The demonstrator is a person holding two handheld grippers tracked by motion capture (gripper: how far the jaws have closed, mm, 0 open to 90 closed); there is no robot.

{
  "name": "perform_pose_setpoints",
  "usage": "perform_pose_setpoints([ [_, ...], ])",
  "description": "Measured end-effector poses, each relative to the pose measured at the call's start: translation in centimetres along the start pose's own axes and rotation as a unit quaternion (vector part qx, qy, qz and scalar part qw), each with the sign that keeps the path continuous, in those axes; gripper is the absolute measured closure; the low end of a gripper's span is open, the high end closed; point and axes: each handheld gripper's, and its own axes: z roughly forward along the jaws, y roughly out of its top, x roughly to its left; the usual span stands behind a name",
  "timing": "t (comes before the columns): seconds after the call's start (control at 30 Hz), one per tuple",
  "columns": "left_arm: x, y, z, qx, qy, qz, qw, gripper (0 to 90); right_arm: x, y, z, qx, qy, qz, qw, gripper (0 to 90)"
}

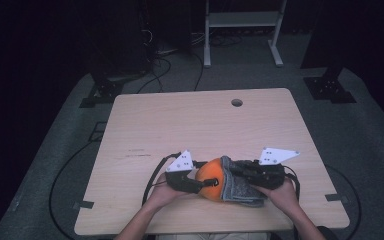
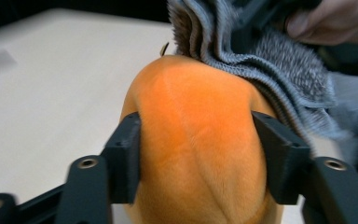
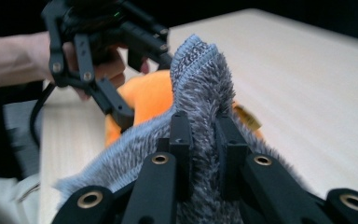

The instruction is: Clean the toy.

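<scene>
An orange plush toy (image 1: 210, 174) lies near the table's front edge, with a grey fuzzy cloth (image 1: 237, 186) draped over its right side. My left gripper (image 1: 206, 182) is shut on the orange plush (image 2: 196, 140), its jaws pressing both flanks. My right gripper (image 1: 232, 169) is shut on a raised fold of the grey cloth (image 3: 200, 93). In the right gripper view the orange plush (image 3: 147, 95) peeks out behind the cloth, with the left gripper (image 3: 121, 112) on it. The grey cloth (image 2: 261, 60) hangs over the plush's far end in the left gripper view.
The light wooden table (image 1: 200, 125) has a round cable hole (image 1: 237, 102) near its far edge. Black cables trail from both grippers over the front edge. A white frame (image 1: 242, 30) and dark stands sit on the floor beyond.
</scene>
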Motion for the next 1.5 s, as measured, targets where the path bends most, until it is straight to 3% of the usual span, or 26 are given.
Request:
perform_pose_setpoints([
  [0.03, -0.4, 0.2, 0.0, -0.004, 0.017, 0.031, 0.9994, 41.9, 0.1, 0.4, -0.4, -0.013, -0.006, -0.009, 0.9999, 79.2],
  [0.07, -0.4, 0.2, 0.0, -0.004, 0.017, 0.031, 0.9994, 42.0, 0.1, 0.4, -0.4, -0.013, -0.006, -0.009, 0.9999, 79.2],
  [0.1, -0.6, 0.4, 0.1, -0.004, 0.021, 0.056, 0.9982, 41.8, 0.1, 1.1, -1.0, -0.040, -0.018, -0.015, 0.9989, 79.2],
  [0.2, -0.3, -0.1, 0.3, -0.007, 0.011, 0.035, 0.9993, 38.4, -0.6, 1.1, -0.7, -0.029, -0.024, -0.007, 0.9993, 79.1],
  [0.27, 0.3, -0.2, 0.3, 0.000, 0.007, 0.001, 1.0000, 26.8, -1.2, 0.4, 0.1, -0.007, -0.013, 0.008, 0.9999, 79.0],
  [0.33, 0.8, -0.4, 0.4, 0.002, -0.004, -0.042, 0.9991, 14.7, -1.2, 0.0, 0.8, 0.005, -0.004, 0.015, 0.9999, 79.0],
  [0.43, 1.5, -0.7, 0.8, 0.004, -0.033, -0.105, 0.9940, 3.2, -0.7, -0.2, 1.2, 0.002, 0.014, 0.017, 0.9997, 79.1],
  [0.5, 1.8, -1.0, 1.1, 0.012, -0.038, -0.129, 0.9908, 4.8, 0.0, -0.3, 1.3, 0.002, 0.022, 0.008, 0.9997, 79.1],
  [0.53, 1.7, -1.2, 1.1, 0.009, -0.038, -0.121, 0.9919, 10.1, 0.4, -0.3, 1.3, 0.004, 0.023, 0.003, 0.9997, 79.1],
  [0.57, 1.6, -1.2, 0.8, 0.004, -0.028, -0.101, 0.9945, 18.9, 0.6, -0.1, 1.3, 0.008, 0.016, -0.005, 0.9998, 79.1],
  [0.6, 1.4, -1.0, 0.6, -0.004, -0.017, -0.077, 0.9969, 28.5, 0.8, 0.1, 1.2, 0.007, 0.009, -0.011, 0.9999, 79.1],
  [0.67, 0.7, -0.6, 0.3, -0.016, 0.007, -0.028, 0.9995, 37.7, 0.8, 0.7, 0.7, -0.008, 0.003, -0.019, 0.9998, 79.3],
  [0.7, 0.7, -0.6, 0.3, -0.016, 0.007, -0.028, 0.9995, 39.8, 0.9, 1.1, 0.5, -0.019, -0.004, -0.023, 0.9995, 79.3],
  [0.73, -0.2, -0.1, 0.3, -0.021, 0.039, 0.033, 0.9985, 40.6, 0.9, 1.4, 0.2, -0.031, -0.010, -0.025, 0.9991, 79.2],
  [0.8, -0.5, -0.1, 0.5, -0.032, 0.046, 0.059, 0.9967, 40.8, 0.6, 1.8, 0.1, -0.041, -0.017, -0.023, 0.9987, 79.0],
  [0.93, -0.2, -0.8, 0.8, -0.028, 0.027, 0.051, 0.9979, 39.4, -0.2, 1.0, 0.7, -0.020, -0.011, -0.005, 0.9997, 79.0],
  [1.2, 0.0, -1.1, 0.4, -0.024, 0.019, 0.042, 0.9987, 38.3, -1.4, -0.2, 0.0, 0.004, -0.012, 0.011, 0.9999, 79.1],
  [1.4, 0.1, -1.2, 0.3, -0.032, 0.007, 0.049, 0.9982, 38.0, -1.5, 0.4, -0.7, -0.018, -0.029, 0.008, 0.9994, 79.0],
  [1.43, 0.1, -1.3, 0.2, -0.031, 0.005, 0.051, 0.9982, 37.1, -1.9, 0.4, -0.4, -0.019, -0.021, 0.021, 0.9994, 79.0],
  [1.5, 0.1, -1.3, 0.2, -0.028, 0.003, 0.052, 0.9982, 34.3, -2.0, 0.2, -0.1, -0.010, -0.015, 0.025, 0.9995, 79.0],
])
